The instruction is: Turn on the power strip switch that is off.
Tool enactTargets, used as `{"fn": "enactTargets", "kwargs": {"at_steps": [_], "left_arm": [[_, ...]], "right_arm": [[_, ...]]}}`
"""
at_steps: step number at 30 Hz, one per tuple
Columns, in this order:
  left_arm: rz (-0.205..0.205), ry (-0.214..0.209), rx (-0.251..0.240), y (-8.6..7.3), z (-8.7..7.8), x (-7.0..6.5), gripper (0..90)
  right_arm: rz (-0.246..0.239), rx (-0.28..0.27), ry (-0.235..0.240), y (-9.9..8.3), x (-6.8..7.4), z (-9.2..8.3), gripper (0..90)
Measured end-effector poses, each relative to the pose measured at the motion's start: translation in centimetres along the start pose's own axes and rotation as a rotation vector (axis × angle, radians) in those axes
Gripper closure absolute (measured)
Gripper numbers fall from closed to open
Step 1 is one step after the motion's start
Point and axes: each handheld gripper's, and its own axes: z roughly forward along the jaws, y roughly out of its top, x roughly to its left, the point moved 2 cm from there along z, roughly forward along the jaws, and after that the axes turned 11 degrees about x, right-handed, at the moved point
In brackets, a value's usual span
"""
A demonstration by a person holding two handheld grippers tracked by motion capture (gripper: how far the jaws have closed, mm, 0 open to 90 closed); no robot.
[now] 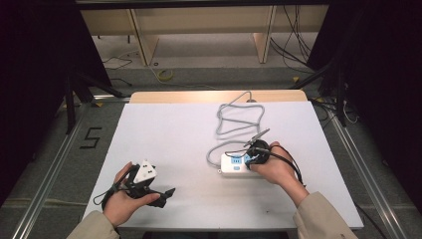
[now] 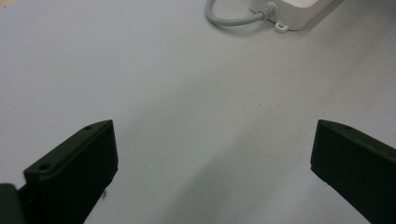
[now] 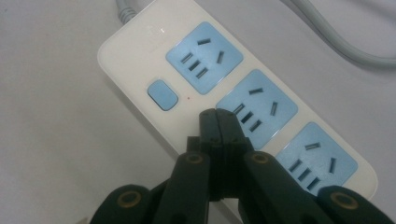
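Observation:
A white power strip with blue sockets lies right of the table's middle; its grey cable loops toward the far edge. In the right gripper view the strip shows three blue socket faces and a blue switch button. My right gripper is shut, jaws pressed together with nothing between them, tips just over the strip beside the button; from above it sits on the strip's right end. My left gripper rests open near the front left, its jaws wide apart over bare table, the strip's corner far ahead.
The white table top has a wooden strip along its far edge. Beyond it lie floor cables and wooden furniture legs. Metal rails run along both sides of the table.

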Motion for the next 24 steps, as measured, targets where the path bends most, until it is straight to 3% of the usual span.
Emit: {"fn": "enactTargets", "kwargs": {"at_steps": [24], "left_arm": [[-0.013,-0.002,-0.007,0.01,0.04,0.05,0.4]], "right_arm": [[0.015,-0.068,0.009,-0.64,-0.02,-0.41,89.1]]}}
